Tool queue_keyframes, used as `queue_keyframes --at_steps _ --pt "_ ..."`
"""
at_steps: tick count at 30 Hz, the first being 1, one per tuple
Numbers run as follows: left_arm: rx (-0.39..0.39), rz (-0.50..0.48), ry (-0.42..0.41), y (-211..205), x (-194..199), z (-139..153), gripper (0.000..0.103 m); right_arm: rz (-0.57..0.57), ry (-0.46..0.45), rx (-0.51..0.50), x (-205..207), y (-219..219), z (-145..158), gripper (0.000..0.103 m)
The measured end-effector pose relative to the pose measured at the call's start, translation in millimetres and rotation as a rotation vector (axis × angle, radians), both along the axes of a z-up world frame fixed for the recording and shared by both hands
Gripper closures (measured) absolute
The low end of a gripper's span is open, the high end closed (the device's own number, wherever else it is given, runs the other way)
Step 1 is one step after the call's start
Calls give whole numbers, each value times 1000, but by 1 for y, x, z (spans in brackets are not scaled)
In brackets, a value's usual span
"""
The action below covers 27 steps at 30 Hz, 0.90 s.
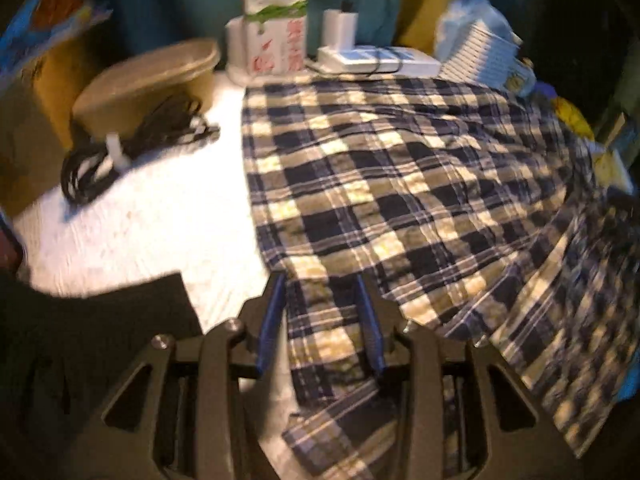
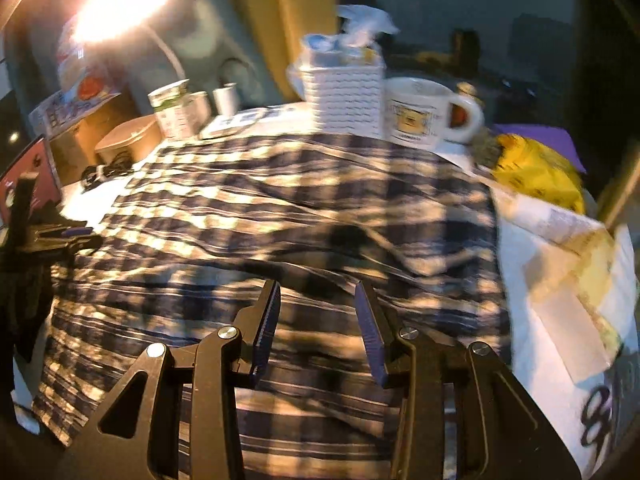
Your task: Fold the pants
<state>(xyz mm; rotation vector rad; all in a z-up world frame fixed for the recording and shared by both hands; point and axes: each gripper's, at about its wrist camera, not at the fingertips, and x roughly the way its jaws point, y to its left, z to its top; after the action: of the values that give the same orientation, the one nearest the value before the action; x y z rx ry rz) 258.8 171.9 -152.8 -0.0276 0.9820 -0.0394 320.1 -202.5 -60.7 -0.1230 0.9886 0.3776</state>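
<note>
The plaid pants (image 1: 400, 184), navy, white and tan checks, lie spread over a white table (image 1: 152, 216). My left gripper (image 1: 322, 280) is open, its blue-padded fingers straddling a strip of the pants' near left edge. In the right wrist view the pants (image 2: 280, 208) fill the middle. My right gripper (image 2: 318, 286) is open just above the cloth near its front right part. The left gripper (image 2: 48, 236) shows at the far left edge of the pants in that view.
At the back stand a tan lidded tub (image 1: 148, 84), a coiled black cable (image 1: 132, 148), a carton (image 1: 276, 32), a white basket (image 2: 344, 100) and a mug (image 2: 428, 112). A yellow bag (image 2: 536, 172) and white paper bag (image 2: 560, 300) lie right.
</note>
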Motion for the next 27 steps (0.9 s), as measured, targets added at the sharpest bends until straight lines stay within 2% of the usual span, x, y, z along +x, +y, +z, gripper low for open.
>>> queue_keyframes --at_steps 3,6,10,15,17,20,23,27 --pt "8 7 -18 1 2 1 93 -33 10 5 1 -13 -4 61" --pt "19 34 -20 8 12 2 98 -33 16 7 3 -16 -7 61" --pt "31 63 -25 16 26 5 98 -24 27 11 10 -12 -13 61" --pt "31 101 -77 23 26 27 98 -45 -32 -41 37 -18 4 61" --pt "-2 129 -87 31 23 33 98 -46 -38 -69 60 -26 7 60" --pt "-81 139 -87 35 16 41 97 -71 -50 -142 95 -37 5 48" --pt "-99 132 -77 28 13 39 96 -74 16 -185 133 -47 -9 37" --pt "-125 113 -54 15 14 28 92 -65 131 -181 166 -50 -43 36"
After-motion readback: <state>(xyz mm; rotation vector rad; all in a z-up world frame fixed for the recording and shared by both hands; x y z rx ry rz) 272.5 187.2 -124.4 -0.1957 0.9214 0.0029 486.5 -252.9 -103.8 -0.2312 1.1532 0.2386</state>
